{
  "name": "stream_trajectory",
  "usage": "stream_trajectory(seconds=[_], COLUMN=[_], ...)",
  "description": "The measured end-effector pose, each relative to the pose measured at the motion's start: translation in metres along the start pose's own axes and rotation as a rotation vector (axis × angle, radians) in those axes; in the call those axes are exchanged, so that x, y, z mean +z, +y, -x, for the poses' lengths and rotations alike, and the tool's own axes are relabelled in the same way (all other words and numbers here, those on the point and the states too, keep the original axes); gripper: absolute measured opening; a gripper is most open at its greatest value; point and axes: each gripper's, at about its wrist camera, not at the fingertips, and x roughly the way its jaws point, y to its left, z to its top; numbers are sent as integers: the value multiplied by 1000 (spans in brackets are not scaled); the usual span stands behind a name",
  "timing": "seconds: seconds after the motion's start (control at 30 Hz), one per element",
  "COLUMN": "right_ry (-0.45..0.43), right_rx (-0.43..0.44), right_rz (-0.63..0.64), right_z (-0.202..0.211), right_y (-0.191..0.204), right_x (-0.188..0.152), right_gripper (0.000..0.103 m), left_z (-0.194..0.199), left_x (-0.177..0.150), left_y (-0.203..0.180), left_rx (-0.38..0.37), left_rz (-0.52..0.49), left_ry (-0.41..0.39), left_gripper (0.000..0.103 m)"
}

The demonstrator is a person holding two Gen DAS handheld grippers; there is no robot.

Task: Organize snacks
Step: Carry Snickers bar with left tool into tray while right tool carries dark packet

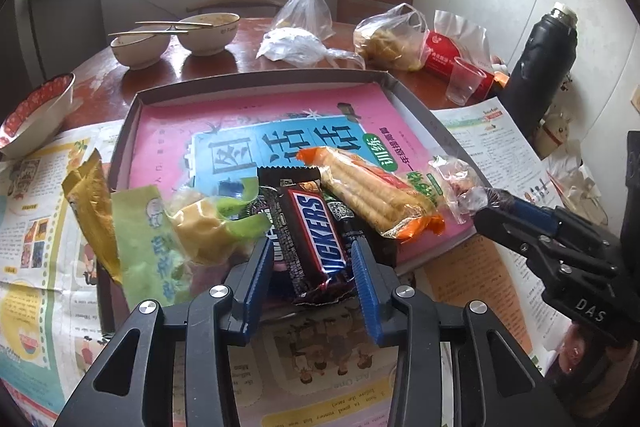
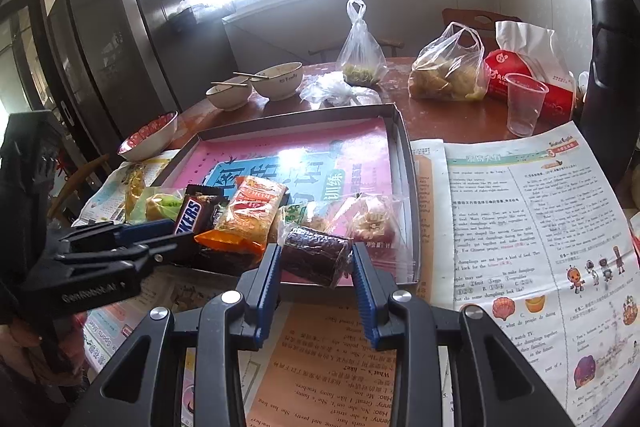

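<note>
Left gripper [image 1: 312, 259] straddles the near end of the Snickers bar [image 1: 316, 239], its blue fingers on either side of the wrapper and seemingly pressed to it, so I judge it closed on the bar; the bar's long axis runs straight away from that gripper, toward the middle of the tray [image 1: 256, 83]. Right gripper [image 2: 314, 267] likewise flanks a dark wrapped roll [image 2: 314, 253] at the tray's near edge, the roll lying crosswise between the fingers; whether they truly pinch it or only bracket it is hard to tell. Each snack lies directly ahead of its own gripper, so neither arm need cross. Just beyond, still at the tray's near edge, the orange-ended biscuit pack [image 1: 376, 187] lies diagonally beside the Snickers bar, with green and yellow wrappers [image 1: 140, 231] spilling over the tray's left rim. Packets beneath the pile are mostly hidden. Farther across the tray a pink book [image 1: 248, 115] lines its floor.
</note>
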Motion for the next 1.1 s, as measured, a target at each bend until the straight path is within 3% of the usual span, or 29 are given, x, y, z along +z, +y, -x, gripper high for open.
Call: stream_trajectory(seconds=[0.1,1.1], right_ry=[6,35], right_rx=[-4,-44], right_rz=[7,29], right_z=[-2,-33], right_y=[1,-4], right_x=[0,5], right_gripper=[36,35], left_z=[-2,-12], left_x=[1,13], left_y=[0,1], left_rx=[1,-6], left_rz=[-4,-3], left_ry=[-4,-19], left_gripper=[36,35])
